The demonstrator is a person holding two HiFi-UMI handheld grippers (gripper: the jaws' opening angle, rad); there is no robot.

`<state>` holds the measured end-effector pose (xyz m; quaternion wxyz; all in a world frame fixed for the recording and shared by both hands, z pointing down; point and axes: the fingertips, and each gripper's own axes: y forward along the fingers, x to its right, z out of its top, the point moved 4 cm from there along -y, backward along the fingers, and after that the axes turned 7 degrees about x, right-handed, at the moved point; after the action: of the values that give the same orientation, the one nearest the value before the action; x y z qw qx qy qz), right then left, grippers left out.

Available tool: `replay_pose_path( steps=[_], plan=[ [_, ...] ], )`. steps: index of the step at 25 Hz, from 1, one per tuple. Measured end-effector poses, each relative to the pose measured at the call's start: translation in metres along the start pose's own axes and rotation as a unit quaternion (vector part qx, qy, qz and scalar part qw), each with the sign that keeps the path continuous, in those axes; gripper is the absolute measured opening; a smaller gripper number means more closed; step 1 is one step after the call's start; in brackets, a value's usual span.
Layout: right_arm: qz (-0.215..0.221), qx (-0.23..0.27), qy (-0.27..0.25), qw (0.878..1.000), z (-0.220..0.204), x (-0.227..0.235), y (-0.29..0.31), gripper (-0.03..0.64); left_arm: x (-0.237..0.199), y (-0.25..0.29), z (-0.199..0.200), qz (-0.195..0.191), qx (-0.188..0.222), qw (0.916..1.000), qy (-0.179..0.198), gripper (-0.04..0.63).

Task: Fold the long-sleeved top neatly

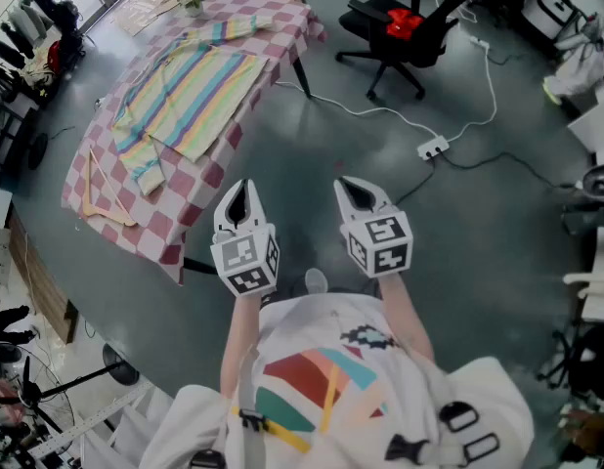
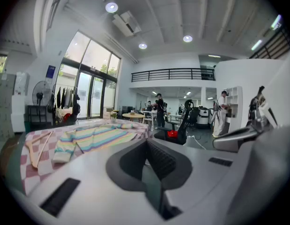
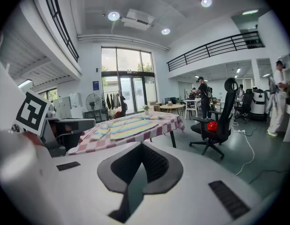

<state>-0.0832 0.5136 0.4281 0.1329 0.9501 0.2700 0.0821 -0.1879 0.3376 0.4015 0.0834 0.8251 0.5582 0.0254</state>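
— Standing at ten o'clock, the checked table [image 1: 199, 191] is seen, with the striped top [image 1: 194, 91] spread flat on it.
— Is anything else laid there?
— A wooden hanger [image 1: 89, 193], at the top's seven o'clock.
— And the grippers?
— The left gripper [image 1: 242, 188] and right gripper [image 1: 353, 186] are held at six o'clock, well apart from the table, each clenched on nothing.
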Motion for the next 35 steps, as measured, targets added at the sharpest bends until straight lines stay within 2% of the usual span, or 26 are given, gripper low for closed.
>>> replay_pose_path(
  steps=[3, 5, 9, 18, 20, 21, 22, 23, 24, 26, 35],
  plan=[
    [-0.002, 0.001, 0.001, 1.0, -0.001, 0.002, -0.001, 0.006, 0.012, 0.003, 0.001, -0.038, -0.002, 0.9955, 0.087, 0.006],
    [-0.002, 0.0, 0.001, 1.0, -0.001, 0.002, -0.001, 0.006, 0.016, 0.004, 0.001, -0.046, -0.004, 0.9925, 0.113, 0.006],
    [-0.002, 0.003, 0.006, 1.0, 0.0, 0.001, -0.003, 0.006, 0.016, 0.004, -0.005, -0.046, -0.014, 0.9946, 0.092, 0.006],
    [-0.007, 0.023, 0.019, 1.0, 0.004, 0.003, -0.007, 0.006, 0.023, 0.005, -0.008, -0.051, -0.015, 0.9952, 0.082, 0.008],
    [-0.007, 0.032, 0.023, 0.999, 0.005, 0.004, -0.008, 0.008, 0.023, 0.005, -0.007, -0.059, -0.008, 0.996, 0.067, 0.008],
    [-0.007, 0.037, 0.024, 0.999, 0.006, 0.004, -0.008, 0.008, 0.024, 0.006, -0.007, -0.068, -0.006, 0.9963, 0.053, 0.035],
    [-0.008, 0.041, 0.023, 0.999, 0.007, 0.004, -0.007, 0.043, 0.025, 0.007, -0.007, -0.079, -0.003, 0.9962, 0.036, 0.14],
    [-0.014, 0.044, 0.017, 0.999, 0.007, 0.005, -0.006, 0.198, 0.026, 0.009, -0.008, -0.085, -0.001, 0.9962, 0.021, 0.264],
    [-0.025, 0.047, 0.007, 0.999, 0.007, 0.007, -0.005, 0.293, 0.025, 0.011, -0.009, -0.085, 0.001, 0.9963, 0.01, 0.281],
    [-0.039, 0.049, -0.006, 0.998, 0.005, 0.01, -0.004, 0.308, 0.022, 0.011, -0.009, -0.076, 0.004, 0.9971, 0.004, 0.298],
    [-0.032, 0.047, 0.029, 0.998, 0.002, 0.016, -0.006, 0.31, 0.025, 0.014, -0.01, -0.071, -0.003, 0.9973, 0.014, 0.299]
  ],
)
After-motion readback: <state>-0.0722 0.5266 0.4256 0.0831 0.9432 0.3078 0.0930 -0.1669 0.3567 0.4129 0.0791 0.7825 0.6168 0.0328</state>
